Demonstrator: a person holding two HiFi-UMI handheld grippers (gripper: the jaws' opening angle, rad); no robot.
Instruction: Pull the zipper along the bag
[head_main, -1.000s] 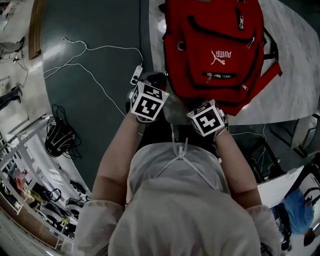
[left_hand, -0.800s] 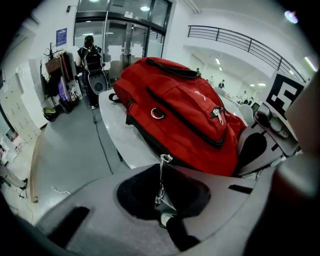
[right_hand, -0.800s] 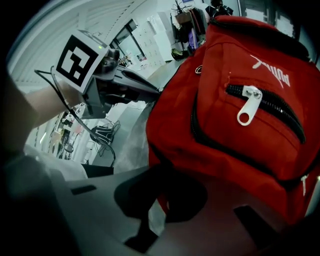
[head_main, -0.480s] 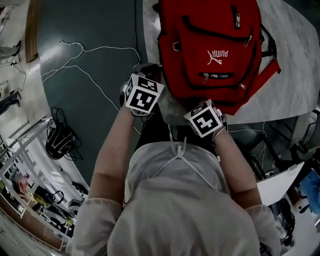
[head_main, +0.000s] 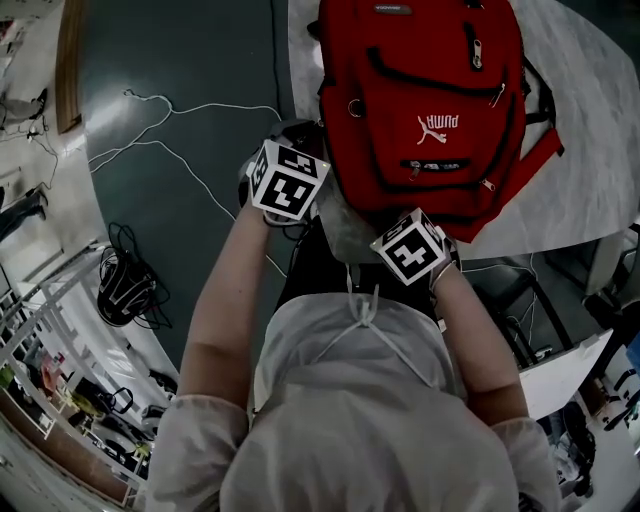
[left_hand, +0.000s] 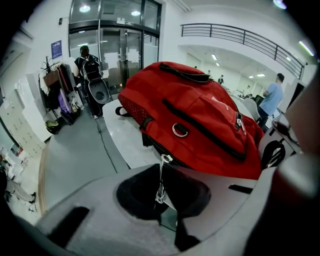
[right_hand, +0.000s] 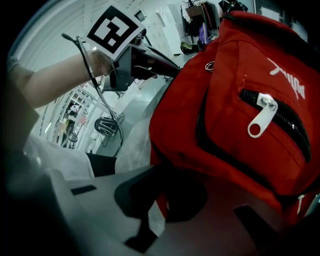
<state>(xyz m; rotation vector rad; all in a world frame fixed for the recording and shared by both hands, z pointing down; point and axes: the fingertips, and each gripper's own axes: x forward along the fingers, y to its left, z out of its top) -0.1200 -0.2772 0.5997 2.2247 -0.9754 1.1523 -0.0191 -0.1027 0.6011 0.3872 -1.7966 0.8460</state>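
Note:
A red backpack (head_main: 420, 90) lies on a pale table (head_main: 590, 170) in the head view. My left gripper (head_main: 312, 150) is at the bag's left side. In the left gripper view it (left_hand: 161, 200) is shut on a thin metal zipper pull (left_hand: 160, 177) that rises to the zip line under the backpack (left_hand: 200, 115). My right gripper (head_main: 420, 215) is at the bag's near edge. In the right gripper view its jaws (right_hand: 166, 209) are shut on a fold of the red backpack (right_hand: 240, 125). The left gripper (right_hand: 170, 67) shows there too, at the bag's far corner.
White cables (head_main: 180, 110) and a dark coil of cable (head_main: 125, 285) lie on the floor left of the table. A white pocket zipper tab (right_hand: 262, 120) hangs on the bag's front. Two people (left_hand: 89, 65) (left_hand: 272, 97) stand far off in the hall.
My left gripper has slid farther along the bag's left side, away from me, with the zipper pull. The right gripper has kept its place at the bag's near edge.

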